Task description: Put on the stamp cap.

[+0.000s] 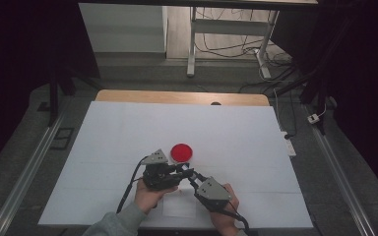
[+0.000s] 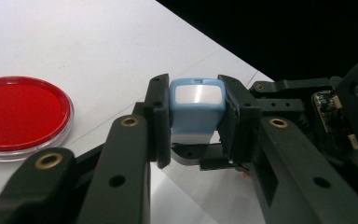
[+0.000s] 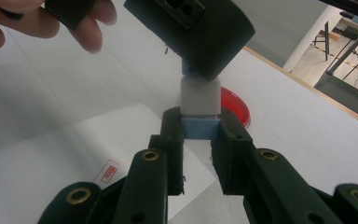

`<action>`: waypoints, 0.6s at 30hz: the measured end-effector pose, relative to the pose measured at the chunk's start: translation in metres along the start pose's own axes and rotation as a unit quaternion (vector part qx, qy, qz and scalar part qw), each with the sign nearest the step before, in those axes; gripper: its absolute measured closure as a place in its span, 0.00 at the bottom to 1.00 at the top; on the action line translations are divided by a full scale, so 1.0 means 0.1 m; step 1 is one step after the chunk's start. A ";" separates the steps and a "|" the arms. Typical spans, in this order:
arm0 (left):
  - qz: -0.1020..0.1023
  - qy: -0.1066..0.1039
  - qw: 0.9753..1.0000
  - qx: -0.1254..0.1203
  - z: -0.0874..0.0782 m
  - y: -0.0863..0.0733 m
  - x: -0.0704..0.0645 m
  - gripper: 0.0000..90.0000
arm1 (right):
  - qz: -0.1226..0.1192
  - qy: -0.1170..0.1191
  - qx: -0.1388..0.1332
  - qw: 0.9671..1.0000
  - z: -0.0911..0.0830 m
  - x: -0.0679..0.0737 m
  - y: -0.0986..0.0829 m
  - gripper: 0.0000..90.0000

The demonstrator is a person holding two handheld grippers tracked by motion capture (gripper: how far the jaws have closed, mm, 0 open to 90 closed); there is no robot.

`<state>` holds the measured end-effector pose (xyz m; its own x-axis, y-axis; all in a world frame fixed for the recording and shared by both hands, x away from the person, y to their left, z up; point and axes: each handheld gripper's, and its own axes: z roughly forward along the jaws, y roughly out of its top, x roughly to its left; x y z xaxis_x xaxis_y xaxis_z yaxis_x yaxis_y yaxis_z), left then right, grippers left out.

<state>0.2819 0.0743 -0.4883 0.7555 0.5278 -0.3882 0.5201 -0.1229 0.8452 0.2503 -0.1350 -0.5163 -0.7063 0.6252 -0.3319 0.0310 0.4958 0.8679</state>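
Both claws meet above the white table (image 1: 236, 132): left gripper (image 2: 195, 122) pinching the blue upper part of a small blue-and-white case (image 2: 196, 111), right gripper (image 3: 200, 135) clamped on its other end (image 3: 200, 112). Nearby lies a red dish (image 1: 181, 152). Pulling off-axis could make either half slip free and drop onto the dish or the paper sheet (image 3: 74, 154).

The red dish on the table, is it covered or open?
Covered, apparently: the red dish lies flat on the white table with a clear rim around its top, like a lid. Its contents cannot be told.
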 end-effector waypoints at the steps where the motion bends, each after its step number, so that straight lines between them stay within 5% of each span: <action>1: -0.002 -0.001 1.000 -0.001 0.00 0.00 0.00 0.75 | 0.001 0.001 0.001 1.000 0.00 -0.01 0.01 0.83; 18: -0.037 -0.020 0.999 -0.010 -0.04 0.02 0.05 0.75 | -0.015 0.000 -0.009 1.000 -0.01 -0.03 0.01 0.83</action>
<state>0.2851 0.0804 -0.4869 0.7309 0.5015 -0.4630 0.5670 -0.0685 0.8208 0.2517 -0.1362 -0.5140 -0.7072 0.6097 -0.3579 -0.0026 0.5039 0.8638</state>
